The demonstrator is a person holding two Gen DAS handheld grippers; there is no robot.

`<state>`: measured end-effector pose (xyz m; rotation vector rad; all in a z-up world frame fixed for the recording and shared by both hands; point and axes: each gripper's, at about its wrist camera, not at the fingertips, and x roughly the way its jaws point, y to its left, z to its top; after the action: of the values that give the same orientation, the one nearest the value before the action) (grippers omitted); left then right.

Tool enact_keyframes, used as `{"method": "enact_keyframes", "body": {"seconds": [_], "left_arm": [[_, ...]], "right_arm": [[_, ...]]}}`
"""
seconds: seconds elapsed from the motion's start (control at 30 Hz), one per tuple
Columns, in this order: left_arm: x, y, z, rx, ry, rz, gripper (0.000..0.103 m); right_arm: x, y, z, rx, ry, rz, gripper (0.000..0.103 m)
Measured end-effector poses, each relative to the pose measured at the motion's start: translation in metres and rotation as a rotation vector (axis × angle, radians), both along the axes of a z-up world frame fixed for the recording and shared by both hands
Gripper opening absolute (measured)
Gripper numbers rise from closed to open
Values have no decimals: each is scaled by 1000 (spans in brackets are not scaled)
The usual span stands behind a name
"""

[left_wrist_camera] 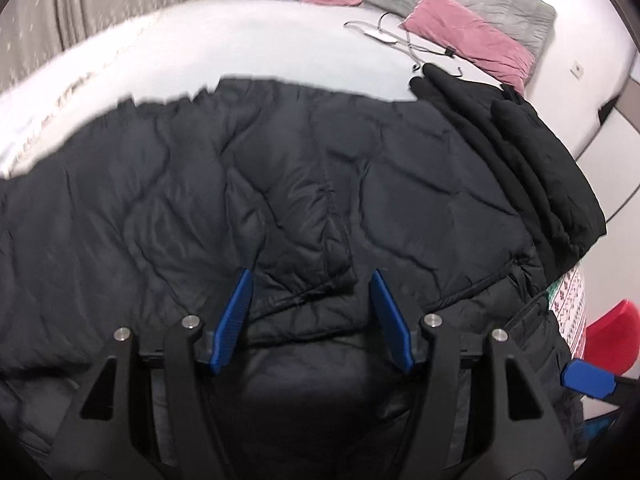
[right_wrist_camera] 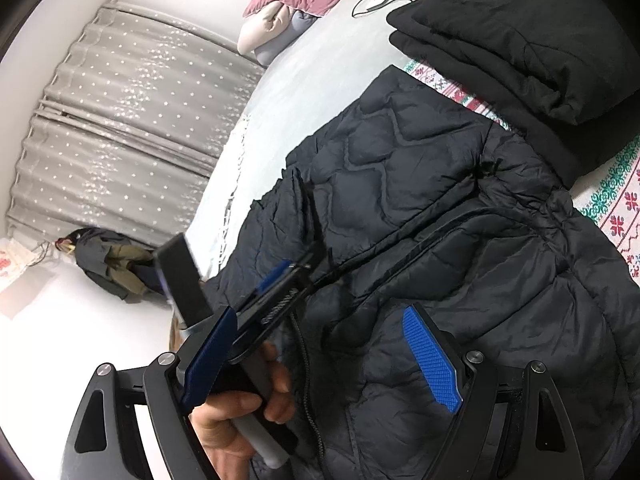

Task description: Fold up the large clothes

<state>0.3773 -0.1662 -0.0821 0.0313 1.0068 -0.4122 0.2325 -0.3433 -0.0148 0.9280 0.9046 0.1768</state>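
A black quilted puffer jacket (left_wrist_camera: 160,200) lies spread on the bed, its back up in the left wrist view. A sleeve is folded in over its middle, with the cuff end lying between the fingertips of my left gripper (left_wrist_camera: 311,274). That gripper hovers just over the jacket with its blue pads apart, pressing on nothing. In the right wrist view the jacket (right_wrist_camera: 440,240) fills the middle. My right gripper (right_wrist_camera: 320,311) stands open above its zipper side. A hand (right_wrist_camera: 240,412) holds the left gripper's handle there, partly covering my right gripper's left finger.
A stack of folded black clothes (left_wrist_camera: 520,152) sits at the jacket's right on a patterned red, green and white cloth (right_wrist_camera: 612,200). Pink pillows (left_wrist_camera: 468,36) and a cable (left_wrist_camera: 384,36) lie at the bed's far end. Grey curtains (right_wrist_camera: 120,120) hang beside the bed.
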Motion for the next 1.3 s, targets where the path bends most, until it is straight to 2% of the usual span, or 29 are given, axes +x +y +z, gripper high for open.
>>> {"method": "enact_keyframes", "body": {"seconds": [0.13, 0.27, 0.37, 0.47, 0.63, 0.73, 0.9, 1.0, 1.17, 1.3], "left_arm": [[-7, 6, 9, -7, 22, 38, 63], [-37, 29, 54, -56, -36, 39, 63], [-78, 70, 91, -86, -77, 97, 68], [-119, 121, 114, -101, -103, 189, 70], [-174, 205, 132, -85, -146, 348, 80], [-198, 251, 122, -47, -145, 440, 80], [-227, 309, 86, -103, -47, 543, 80], [-246, 324, 73, -139, -13, 533, 80], [-271, 329, 56, -96, 24, 499, 80], [-283, 335, 49, -106, 58, 499, 80]], "right_arm": [[-1, -2, -2, -23, 11, -9, 86], [-3, -4, -1, -51, 8, -12, 86], [-2, -4, 0, -68, 8, -10, 86], [-4, -7, 1, -71, 7, -15, 86], [-8, -5, 6, -133, -3, -14, 86], [-14, 1, 9, -178, -4, 11, 86], [-29, 10, 15, -271, -7, 78, 86], [-47, 6, 17, -319, -12, 125, 86], [-85, -16, 16, -412, 0, 164, 86], [-116, -43, 8, -445, 28, 163, 86]]}}
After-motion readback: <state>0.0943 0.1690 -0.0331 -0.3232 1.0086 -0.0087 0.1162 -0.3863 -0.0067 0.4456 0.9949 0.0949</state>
